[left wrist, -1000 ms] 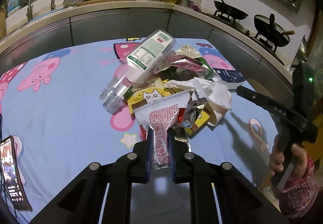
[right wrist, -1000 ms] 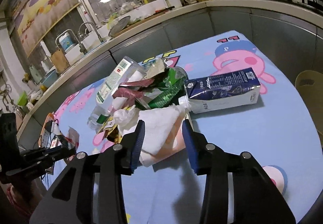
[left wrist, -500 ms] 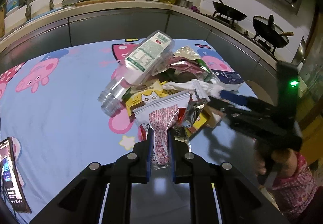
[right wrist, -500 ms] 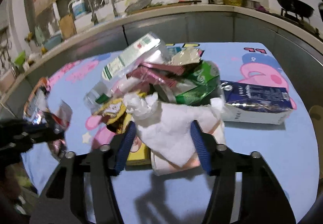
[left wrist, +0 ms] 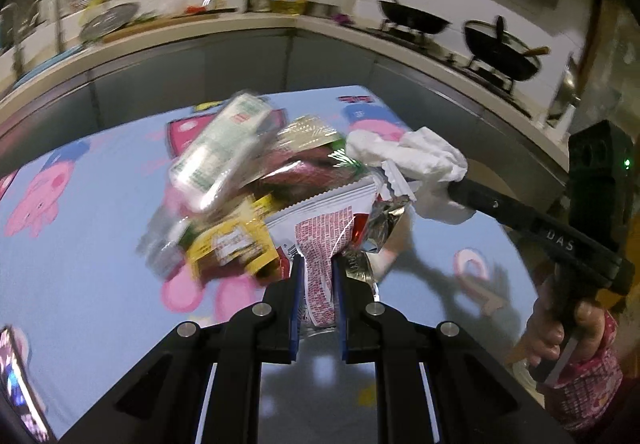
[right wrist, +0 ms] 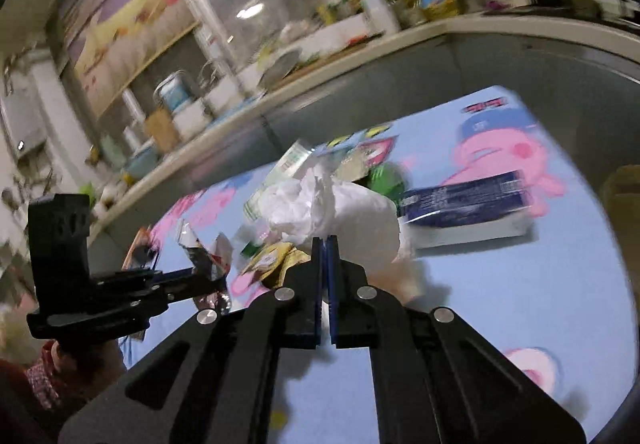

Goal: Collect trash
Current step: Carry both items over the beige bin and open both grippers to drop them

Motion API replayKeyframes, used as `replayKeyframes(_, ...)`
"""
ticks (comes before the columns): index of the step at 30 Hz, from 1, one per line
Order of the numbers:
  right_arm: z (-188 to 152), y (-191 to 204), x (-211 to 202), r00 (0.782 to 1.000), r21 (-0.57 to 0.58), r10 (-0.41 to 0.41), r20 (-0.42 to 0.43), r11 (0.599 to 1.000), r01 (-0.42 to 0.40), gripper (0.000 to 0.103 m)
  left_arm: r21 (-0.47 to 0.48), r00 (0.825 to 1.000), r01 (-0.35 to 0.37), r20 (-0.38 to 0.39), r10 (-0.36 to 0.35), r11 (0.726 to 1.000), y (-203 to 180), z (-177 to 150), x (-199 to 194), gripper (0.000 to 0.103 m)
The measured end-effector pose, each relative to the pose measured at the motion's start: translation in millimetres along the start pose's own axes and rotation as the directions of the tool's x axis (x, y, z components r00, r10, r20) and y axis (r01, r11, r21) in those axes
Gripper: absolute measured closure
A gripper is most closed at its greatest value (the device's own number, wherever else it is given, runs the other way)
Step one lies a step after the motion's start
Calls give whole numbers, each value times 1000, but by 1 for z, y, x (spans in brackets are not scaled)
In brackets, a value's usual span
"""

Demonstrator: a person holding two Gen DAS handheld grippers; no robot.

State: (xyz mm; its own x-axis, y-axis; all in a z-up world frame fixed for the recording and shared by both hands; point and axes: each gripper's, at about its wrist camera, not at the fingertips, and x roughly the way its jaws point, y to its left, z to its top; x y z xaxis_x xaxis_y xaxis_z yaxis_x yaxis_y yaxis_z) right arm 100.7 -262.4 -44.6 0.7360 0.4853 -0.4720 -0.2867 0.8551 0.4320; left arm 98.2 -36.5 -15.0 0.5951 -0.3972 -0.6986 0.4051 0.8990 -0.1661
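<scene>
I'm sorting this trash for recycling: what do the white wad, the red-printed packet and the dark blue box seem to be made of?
White wad: soft matte paper tissue, going by its crumpled folds and ragged edges. Red-printed packet: thin glossy plastic film, probably foil-lined; it has a zigzag-cut edge and creases sharply. Dark blue box: coated carton board, apparently, with flat printed faces, straight edges and a slight sheen.

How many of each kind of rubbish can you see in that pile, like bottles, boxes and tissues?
Plastic bottle: 1
Blue carton: 1
White tissue: 1, in the right gripper
Snack wrappers I can tell apart: 4: red-and-white wrapper in the left gripper, yellow wrapper, green wrapper, silver wrapper
Total: 7
</scene>
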Motion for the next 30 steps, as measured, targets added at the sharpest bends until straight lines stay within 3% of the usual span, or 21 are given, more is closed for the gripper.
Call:
replayKeyframes(4, 2, -48, -41, 991, 104, -107, 86, 990, 97, 101, 87, 998, 64, 7, -65, 994, -42, 25, 21, 89)
replayKeyframes(6, 2, -70, -58, 976, 137, -182, 120, 977, 166, 101, 103, 994, 110, -8, -110, 989, -62, 40, 39, 89)
replayKeyframes(9, 2, -115, -91, 920, 200, -355, 168, 926, 321, 101, 154, 982, 191, -33, -188, 970, -109, 70, 74, 89)
replayKeyframes(12, -1, -159, -112, 873, 279, -457, 170, 872, 402, 101, 203, 964, 266, -69, -257, 942, -165, 95, 111, 89)
replayKeyframes(15, -6, -197, -119, 844, 336, -518, 140, 827, 451, 101, 235, 942, 334, -120, -314, 913, -214, 112, 148, 89)
replayKeyframes(17, -11, -225, -120, 839, 376, -533, 105, 803, 463, 101, 234, 923, 378, -168, -345, 896, -243, 122, 179, 88)
replayKeyframes(20, -15, -251, -114, 844, 406, -532, 63, 786, 466, 100, 194, 904, 405, -230, -360, 893, -264, 127, 216, 87)
replayKeyframes(23, -17, -265, -107, 852, 411, -523, 36, 785, 464, 97, 166, 900, 396, -265, -346, 903, -278, 127, 246, 79)
replayKeyframes(24, -17, -269, -104, 859, 412, -512, 30, 789, 456, 95, 157, 901, 388, -272, -338, 908, -280, 126, 253, 69)
replayKeyframes(25, -16, -272, -103, 860, 414, -509, 24, 788, 455, 85, 147, 901, 378, -284, -327, 914, -282, 125, 260, 51)
replayKeyframes(26, -16, -274, -102, 860, 418, -510, 26, 787, 454, 68, 138, 905, 362, -287, -313, 922, -282, 124, 265, 44)
replayKeyframes(27, -10, -279, -101, 858, 422, -513, 32, 785, 453, 64, 129, 910, 349, -282, -303, 928, -282, 123, 267, 38)
replayKeyframes(30, -8, -274, -107, 853, 427, -518, 61, 786, 446, 62, 97, 910, 345, -278, -307, 933, -277, 123, 265, 37)
